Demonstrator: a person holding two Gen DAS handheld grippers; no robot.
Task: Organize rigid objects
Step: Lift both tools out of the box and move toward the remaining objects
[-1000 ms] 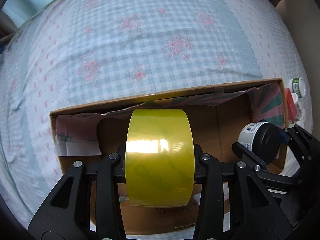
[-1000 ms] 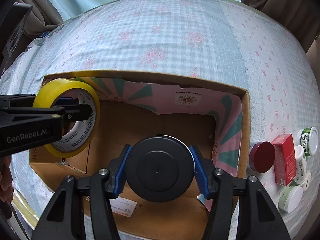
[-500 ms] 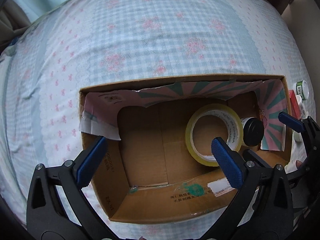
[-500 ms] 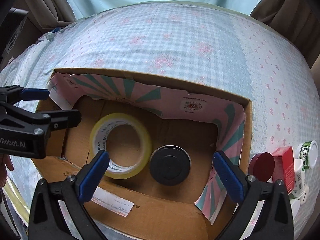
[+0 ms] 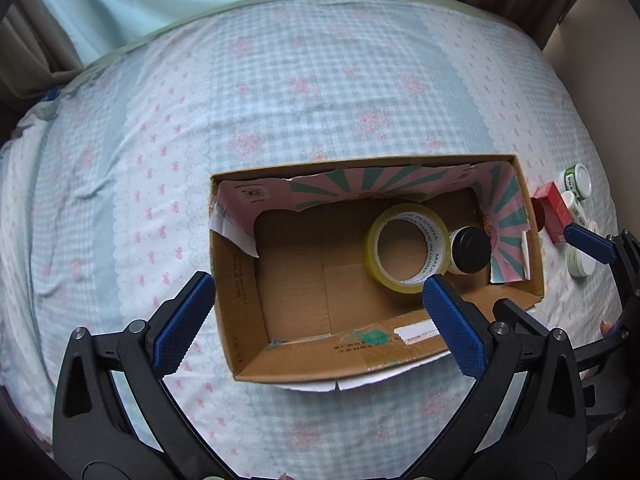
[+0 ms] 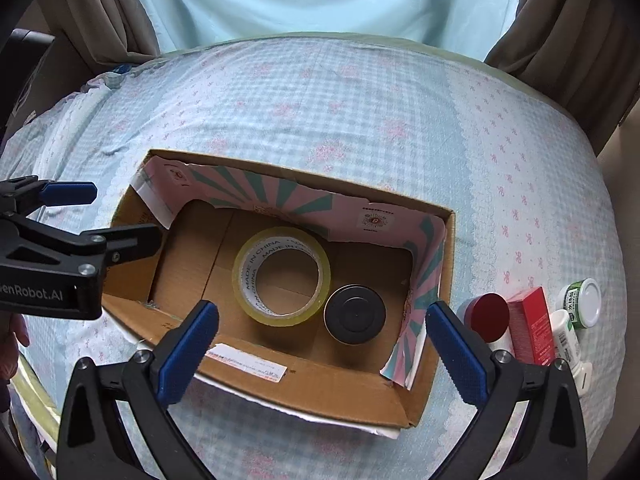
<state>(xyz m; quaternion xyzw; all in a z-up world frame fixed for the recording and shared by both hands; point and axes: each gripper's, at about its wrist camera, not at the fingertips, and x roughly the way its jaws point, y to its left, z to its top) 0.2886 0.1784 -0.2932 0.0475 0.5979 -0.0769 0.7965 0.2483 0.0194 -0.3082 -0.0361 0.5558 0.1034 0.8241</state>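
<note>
An open cardboard box [image 5: 320, 364] [image 6: 320, 388] lies on the bed. Inside it a yellow tape roll [image 5: 376, 256] [image 6: 244, 272] lies flat beside a black-lidded jar [image 5: 470, 250] [image 6: 354, 314]. My left gripper [image 5: 316, 320] is open and empty above the box's near side; it also shows at the left of the right wrist view [image 6: 112, 220]. My right gripper [image 6: 320, 344] is open and empty above the box's near wall; one of its fingers [image 5: 588, 244] shows in the left wrist view.
To the right of the box lie a red-lidded jar [image 6: 490, 318], a red carton [image 6: 534, 330] [image 5: 556, 212], a green-labelled jar [image 6: 582, 302] [image 5: 578, 180] and white bottles [image 6: 566, 340]. A checked floral bedspread [image 6: 360, 120] covers the bed. Curtains hang behind.
Both grippers let go of their loads and opened. The tape roll and the black jar now lie in the box. Both grippers have pulled up and back from it.
</note>
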